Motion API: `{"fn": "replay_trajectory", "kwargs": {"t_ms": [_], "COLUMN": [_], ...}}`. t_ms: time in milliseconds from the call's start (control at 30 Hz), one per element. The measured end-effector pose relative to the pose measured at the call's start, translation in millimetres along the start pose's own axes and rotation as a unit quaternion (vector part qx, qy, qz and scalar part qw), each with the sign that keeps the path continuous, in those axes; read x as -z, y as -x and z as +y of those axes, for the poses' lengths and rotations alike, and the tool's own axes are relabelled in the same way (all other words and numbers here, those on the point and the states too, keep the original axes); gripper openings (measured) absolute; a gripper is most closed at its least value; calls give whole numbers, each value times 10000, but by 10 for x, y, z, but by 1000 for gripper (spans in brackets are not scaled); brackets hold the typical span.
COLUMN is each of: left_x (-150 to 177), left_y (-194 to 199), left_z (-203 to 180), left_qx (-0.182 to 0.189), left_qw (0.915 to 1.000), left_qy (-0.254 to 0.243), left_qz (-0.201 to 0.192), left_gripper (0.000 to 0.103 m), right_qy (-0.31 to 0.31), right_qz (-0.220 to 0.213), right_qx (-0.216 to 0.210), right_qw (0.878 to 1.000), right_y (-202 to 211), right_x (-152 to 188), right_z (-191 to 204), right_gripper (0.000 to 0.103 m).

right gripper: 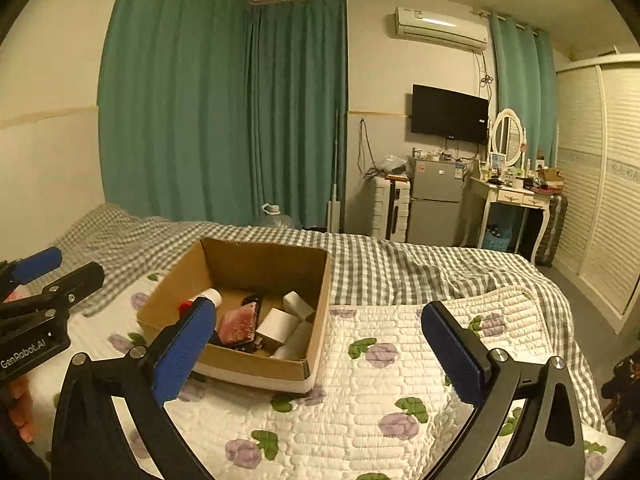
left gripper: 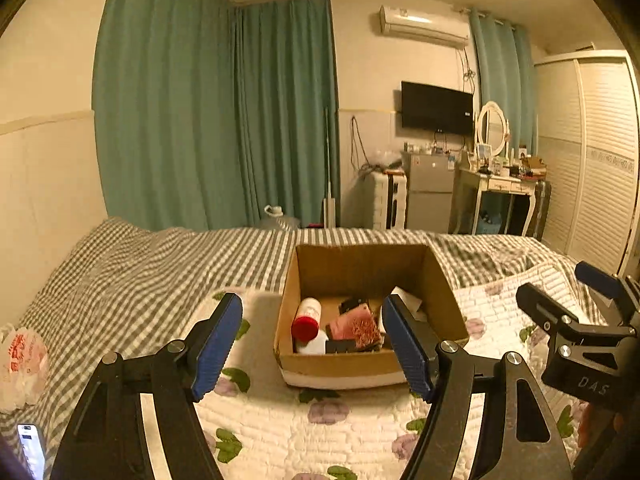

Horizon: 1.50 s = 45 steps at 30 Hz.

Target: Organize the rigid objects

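Note:
An open cardboard box [left gripper: 308, 362] [right gripper: 320, 300] stands on the floral quilt on the bed. Inside lie a white bottle with a red cap [left gripper: 307, 319], a pink glittery flat item [left gripper: 354, 326] [right gripper: 238, 326], dark small items and white boxes [right gripper: 278, 326]. My left gripper [left gripper: 312, 348] is open and empty, held above the quilt just in front of the box. My right gripper [right gripper: 320, 348] is open and empty, to the right front of the box. Each gripper shows at the edge of the other's view.
The bed has a grey checked sheet [left gripper: 132, 268] and a white floral quilt [right gripper: 400, 380]. A red-and-white plastic bag [left gripper: 22, 360] and a phone [left gripper: 32, 450] lie at the left. A fridge [right gripper: 436, 200], dressing table [right gripper: 516, 196] and wardrobe [right gripper: 600, 180] stand beyond.

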State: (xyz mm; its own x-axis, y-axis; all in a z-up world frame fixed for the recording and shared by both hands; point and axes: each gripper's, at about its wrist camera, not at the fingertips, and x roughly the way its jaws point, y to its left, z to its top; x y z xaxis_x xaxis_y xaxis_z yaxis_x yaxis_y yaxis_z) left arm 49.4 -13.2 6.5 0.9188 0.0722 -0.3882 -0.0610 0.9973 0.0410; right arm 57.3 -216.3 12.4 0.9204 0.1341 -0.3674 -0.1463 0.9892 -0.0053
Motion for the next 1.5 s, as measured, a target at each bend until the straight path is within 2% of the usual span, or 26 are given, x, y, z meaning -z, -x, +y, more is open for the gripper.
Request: {"fn": "replay_trajectory", "kwargs": {"t_ms": [800,1500], "left_x": [79,110], "left_y": [-50,-79], "left_z": [66,26], "left_qx": [-16,-12], "left_qw": [9998,9997], "left_qy": [126,48], "left_qz": [171,236], "left_gripper": [75,75], "right_qy": [-77,-96], "right_qz": [94,116], "right_qx": [18,101], "right_qw": [9999,9998], "right_y": [5,-38], "right_x": [-7,65], "right_z": [-6,13], "right_gripper": [103,103]}}
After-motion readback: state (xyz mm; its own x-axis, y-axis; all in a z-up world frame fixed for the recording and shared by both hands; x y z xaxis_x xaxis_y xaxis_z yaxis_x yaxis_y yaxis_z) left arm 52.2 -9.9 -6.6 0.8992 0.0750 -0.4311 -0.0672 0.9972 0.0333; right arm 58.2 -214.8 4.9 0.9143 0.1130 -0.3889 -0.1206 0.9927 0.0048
